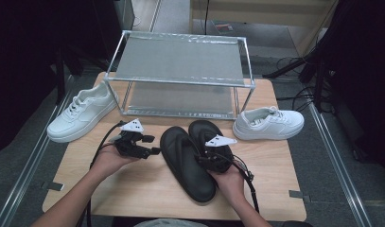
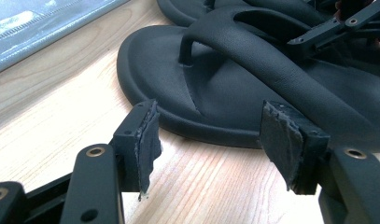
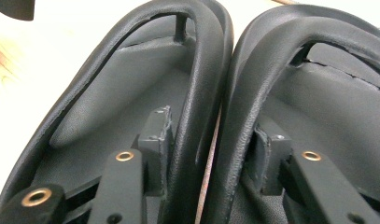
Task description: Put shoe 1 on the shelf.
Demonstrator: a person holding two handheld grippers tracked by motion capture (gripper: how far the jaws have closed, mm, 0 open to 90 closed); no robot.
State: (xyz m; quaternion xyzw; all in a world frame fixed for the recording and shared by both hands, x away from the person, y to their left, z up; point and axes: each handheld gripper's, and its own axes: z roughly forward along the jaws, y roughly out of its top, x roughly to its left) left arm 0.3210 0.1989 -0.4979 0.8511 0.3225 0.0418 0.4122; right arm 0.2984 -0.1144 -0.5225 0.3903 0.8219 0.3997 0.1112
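Pinching both black sandals' (image 3: 211, 93) inner straps between right gripper (image 3: 215, 140) jaws; left gripper (image 2: 220, 140) open; next, lifting together

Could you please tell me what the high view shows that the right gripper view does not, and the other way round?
High view alone: two white sneakers, a metal shoe rack, the left gripper and both hands. Right gripper view alone: the right gripper with one jaw inside each sandal, pressing their neighbouring straps together. Shared: the two black sandals side by side on the wooden table.
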